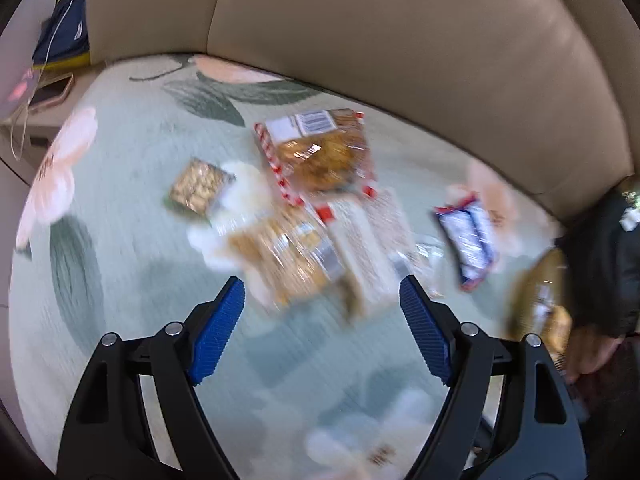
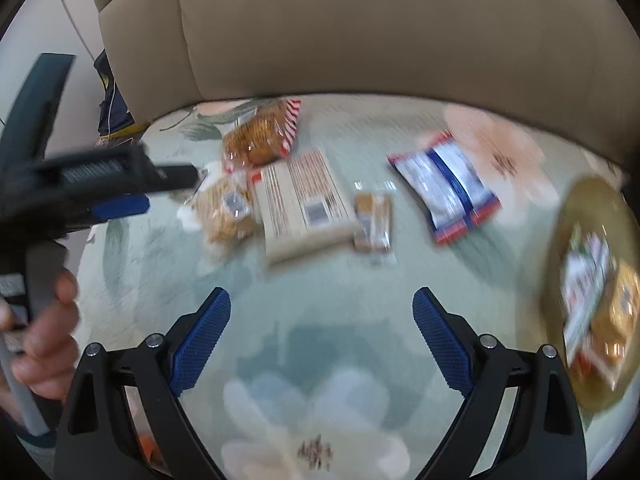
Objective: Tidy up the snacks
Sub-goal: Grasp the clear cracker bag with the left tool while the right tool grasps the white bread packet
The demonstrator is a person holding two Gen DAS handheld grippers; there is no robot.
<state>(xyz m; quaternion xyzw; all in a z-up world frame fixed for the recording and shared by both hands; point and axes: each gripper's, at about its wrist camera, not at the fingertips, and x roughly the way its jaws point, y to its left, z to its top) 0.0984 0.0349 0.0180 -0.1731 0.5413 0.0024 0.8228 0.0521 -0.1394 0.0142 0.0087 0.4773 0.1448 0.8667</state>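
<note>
Several snack packs lie on a floral bedspread (image 2: 320, 320). A red-edged cookie bag (image 1: 318, 152) lies farthest back, a clear cookie pack (image 1: 280, 256) and a beige striped box (image 1: 368, 248) lie nearer, and a blue-and-white packet (image 1: 468, 240) lies to the right. A small nut bar (image 1: 198, 186) lies at the left. My left gripper (image 1: 322, 304) hangs open just short of the clear pack and box. My right gripper (image 2: 322, 320) is open over bare cloth, with the box (image 2: 304, 204), a small wafer pack (image 2: 372, 220) and the blue packet (image 2: 444, 184) beyond it. A gold plate (image 2: 568, 208) at the right holds snacks.
A tan padded headboard (image 2: 360, 32) curves behind the bed. A bedside table with a phone (image 1: 52, 92) and a dark bag (image 1: 64, 28) stand at the far left. A hand (image 2: 48, 344) holds the left gripper's handle at the left of the right wrist view.
</note>
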